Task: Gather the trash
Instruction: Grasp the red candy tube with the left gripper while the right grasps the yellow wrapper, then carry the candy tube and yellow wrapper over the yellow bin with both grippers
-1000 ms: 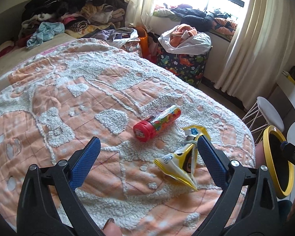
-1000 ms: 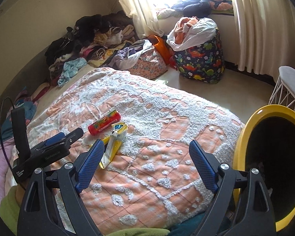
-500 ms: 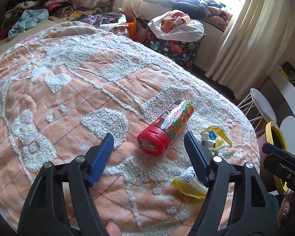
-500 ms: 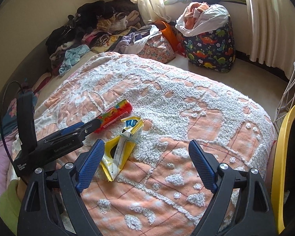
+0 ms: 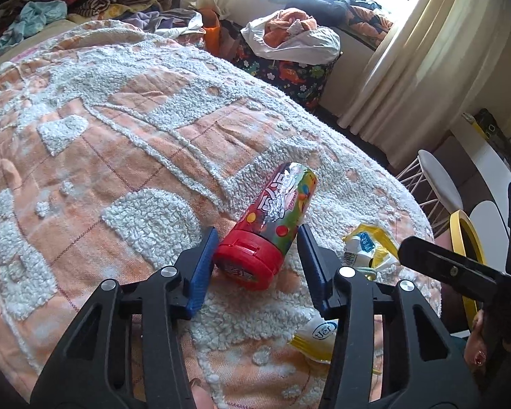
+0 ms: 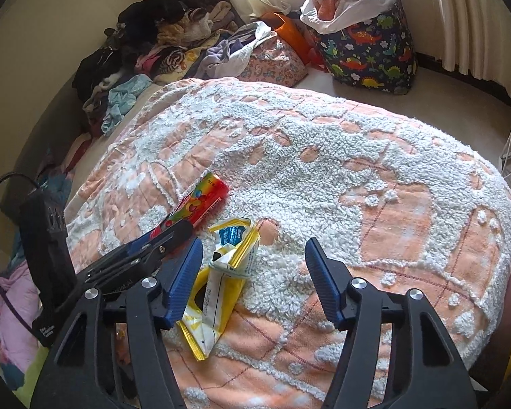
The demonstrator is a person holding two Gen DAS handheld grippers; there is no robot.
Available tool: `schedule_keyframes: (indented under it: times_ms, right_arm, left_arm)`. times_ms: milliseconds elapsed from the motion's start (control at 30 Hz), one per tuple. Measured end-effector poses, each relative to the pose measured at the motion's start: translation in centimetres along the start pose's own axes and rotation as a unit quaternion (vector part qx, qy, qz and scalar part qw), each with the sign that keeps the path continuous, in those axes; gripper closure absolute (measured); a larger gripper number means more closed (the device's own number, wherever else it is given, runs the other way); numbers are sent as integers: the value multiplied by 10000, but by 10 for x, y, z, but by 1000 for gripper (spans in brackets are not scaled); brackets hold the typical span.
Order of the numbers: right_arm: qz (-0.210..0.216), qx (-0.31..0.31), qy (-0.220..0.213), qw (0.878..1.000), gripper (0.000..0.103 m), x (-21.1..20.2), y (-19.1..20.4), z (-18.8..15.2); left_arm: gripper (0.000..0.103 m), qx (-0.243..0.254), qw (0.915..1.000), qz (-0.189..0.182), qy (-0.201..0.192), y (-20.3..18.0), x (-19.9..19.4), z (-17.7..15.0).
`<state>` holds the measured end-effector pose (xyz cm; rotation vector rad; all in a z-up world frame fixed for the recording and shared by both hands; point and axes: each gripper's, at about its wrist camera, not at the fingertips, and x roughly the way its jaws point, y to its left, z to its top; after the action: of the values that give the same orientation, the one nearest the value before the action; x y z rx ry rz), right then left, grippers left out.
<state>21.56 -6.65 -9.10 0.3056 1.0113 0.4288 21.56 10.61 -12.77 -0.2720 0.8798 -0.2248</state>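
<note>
Closing in, left tool (image 5: 255, 255) straddles red-capped tube (image 5: 272, 228) unpinched; right tool (image 6: 252, 266), spread, reaches yellow wrapper (image 6: 221, 289).

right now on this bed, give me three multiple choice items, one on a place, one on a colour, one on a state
1. Where is the tube lying?
A. between the left gripper's open jaws
B. inside the yellow bin
C. on the floor by the curtain

2. What colour is the tube's cap?
A. green
B. red
C. white

3. What state is the right gripper in?
A. shut on the tube
C. shut with nothing in it
B. open, with the yellow wrapper by its left-hand finger

Key: 1 A, the blue pads flank the cap on the blanket, having just been closing. 2 B, the cap facing the left wrist camera is red. 3 B, its jaws, though just closing, stand apart and neither pad presses on the wrapper.
</note>
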Motion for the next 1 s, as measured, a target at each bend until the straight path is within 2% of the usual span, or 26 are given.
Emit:
schedule_keyframes:
  times_ms: [100,200,300,333,633,1000]
  right_arm:
    - [62,76,116,9999,48,9,0,2]
    - [89,78,231,9997,52,18,1,1]
    - [208,173,350,9990,63,25,-1,-2]
    - [296,217,355,9987,74,25,-2,-3]
    - [345,196,-79,9992,79,-14,-9,-15]
    - [311,518,-722,9956,79,-83,-46,-29]
  left_arm:
    - [69,43,9999,118,-23,-1,-7,-7]
    - [70,-124,9998,149,-97,3,-21,-16]
    - [70,-271,9993,155,-210,6,-35,-25]
    - [71,-301,9991,161,-242,7,-38,-27]
    - [72,-299,9981,211,-495,-3,-63,-31]
    - [75,126,9981,-36,-598,-53,-73,-28]
